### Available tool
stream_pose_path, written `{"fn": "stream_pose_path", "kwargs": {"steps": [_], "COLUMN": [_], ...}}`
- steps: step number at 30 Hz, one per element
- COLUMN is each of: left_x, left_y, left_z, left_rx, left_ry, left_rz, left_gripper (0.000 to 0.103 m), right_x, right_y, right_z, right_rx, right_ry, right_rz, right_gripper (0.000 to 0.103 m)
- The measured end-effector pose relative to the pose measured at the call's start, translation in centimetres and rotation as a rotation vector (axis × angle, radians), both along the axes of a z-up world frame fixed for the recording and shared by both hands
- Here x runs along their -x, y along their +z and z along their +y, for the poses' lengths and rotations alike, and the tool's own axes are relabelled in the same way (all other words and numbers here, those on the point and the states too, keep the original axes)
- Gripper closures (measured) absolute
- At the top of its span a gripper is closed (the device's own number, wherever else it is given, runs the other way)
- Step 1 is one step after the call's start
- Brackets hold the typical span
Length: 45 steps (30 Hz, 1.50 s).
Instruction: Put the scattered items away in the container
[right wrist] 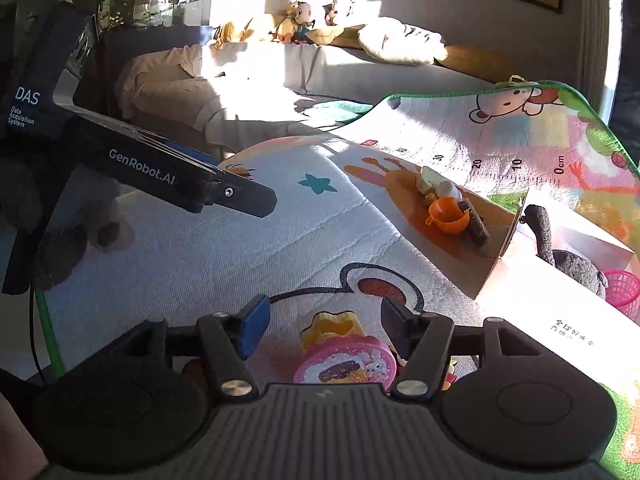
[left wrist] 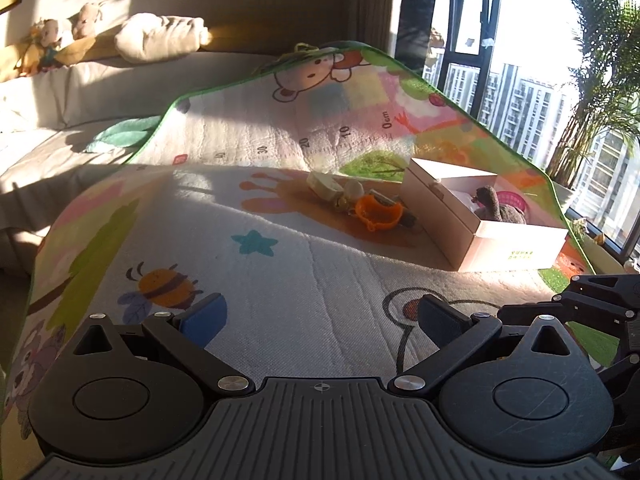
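Scattered items (left wrist: pixel 362 202) heaped on the play mat (left wrist: pixel 320 288), just beside the open white box (left wrist: pixel 516 242): orange cup (left wrist: pixel 378 212), pale chunks, something dark behind. From the left wrist view: left gripper (left wrist: pixel 320 316) hanging over bare mat, fingers spread wide, nothing between them. Well short of the pile, idle for now. Grey plush toy (left wrist: pixel 500 208) and pink basket (left wrist: pixel 514 202) already inside the box.

Over to the right wrist view: right gripper (right wrist: pixel 320 322) low over a pink glittery toy (right wrist: pixel 346 362) with a yellow piece behind it. Fingers half spread, straddling the toy, pads not visibly pressing. Looks like the pick-up step, grasp not yet made. Next move likely calls for closing on the pink toy, lifting clear, then swinging right over the box rim.

Hard to read: toy's near edge hidden by the gripper body, contact on the right pad unclear, small bits under the right finger unidentifiable. Dark item behind the orange cup too shadowed to name.
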State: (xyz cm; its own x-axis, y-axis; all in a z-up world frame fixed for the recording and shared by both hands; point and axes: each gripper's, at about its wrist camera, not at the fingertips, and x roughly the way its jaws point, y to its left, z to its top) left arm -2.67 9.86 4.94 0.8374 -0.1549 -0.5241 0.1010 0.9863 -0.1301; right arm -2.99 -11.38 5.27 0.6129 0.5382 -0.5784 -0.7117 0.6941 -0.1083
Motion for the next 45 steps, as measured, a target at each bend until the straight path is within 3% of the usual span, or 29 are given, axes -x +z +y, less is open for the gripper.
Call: {"fn": "stream_pose_path", "kwargs": {"steps": [2,6,10,12,22,28,31,33,35,39,44,45], "left_x": [0.4,0.6,0.0,0.0,0.4,0.8,1.0,1.4,2.0,2.6,2.9,3.0], "left_y": [0.2,-0.4,-1.1,-1.2,-2.1,-2.3,-2.0,-1.4,-0.7,-0.5,-3.0,-3.2], "left_z": [0.0,0.0,-0.5,-0.7,0.5,0.8,0.5,0.1,-0.8,-5.3,-12.1,-12.7], "left_rx": [-0.005,-0.012,-0.001,0.004,0.024,0.033,0.048,0.057,0.053,-0.023,-0.259,-0.277], "left_ry": [-0.007,-0.023,-0.032,-0.044,-0.019,-0.025,-0.05,-0.083,-0.135,-0.272,-0.34,-0.354], "left_rz": [-0.004,0.019,0.039,0.036,0.053,0.055,0.035,0.006,-0.033,-0.043,-0.021,-0.026], "left_gripper": [0.0,0.0,0.0,0.0,0.0,0.0,0.0,0.0,0.0,0.0,0.0,0.0], "right_x": [0.3,1.0,0.5,-0.1,0.1,0.7,1.6,2.3,2.7,2.6,2.0,2.0], "right_y": [0.0,-0.9,-1.8,-2.0,-0.1,-0.2,0.0,0.5,1.0,0.7,-0.5,-0.7], "right_z": [-0.6,-2.2,-2.7,-2.7,-0.2,0.0,-0.6,-1.8,-3.6,-7.4,-11.0,-11.3], "right_rx": [-0.002,0.018,0.016,0.02,0.127,0.143,0.131,0.101,0.065,0.031,-0.018,-0.024], "right_ry": [-0.001,-0.021,-0.041,-0.052,0.015,0.026,0.024,0.009,-0.033,-0.163,-0.278,-0.282], "right_rz": [-0.001,0.034,0.084,0.099,0.007,0.017,0.009,-0.008,-0.014,0.014,0.06,0.059], "right_gripper": [0.023,0.02,0.03,0.049,0.05,0.049,0.043,0.03,0.025,0.023,0.021,0.02]}}
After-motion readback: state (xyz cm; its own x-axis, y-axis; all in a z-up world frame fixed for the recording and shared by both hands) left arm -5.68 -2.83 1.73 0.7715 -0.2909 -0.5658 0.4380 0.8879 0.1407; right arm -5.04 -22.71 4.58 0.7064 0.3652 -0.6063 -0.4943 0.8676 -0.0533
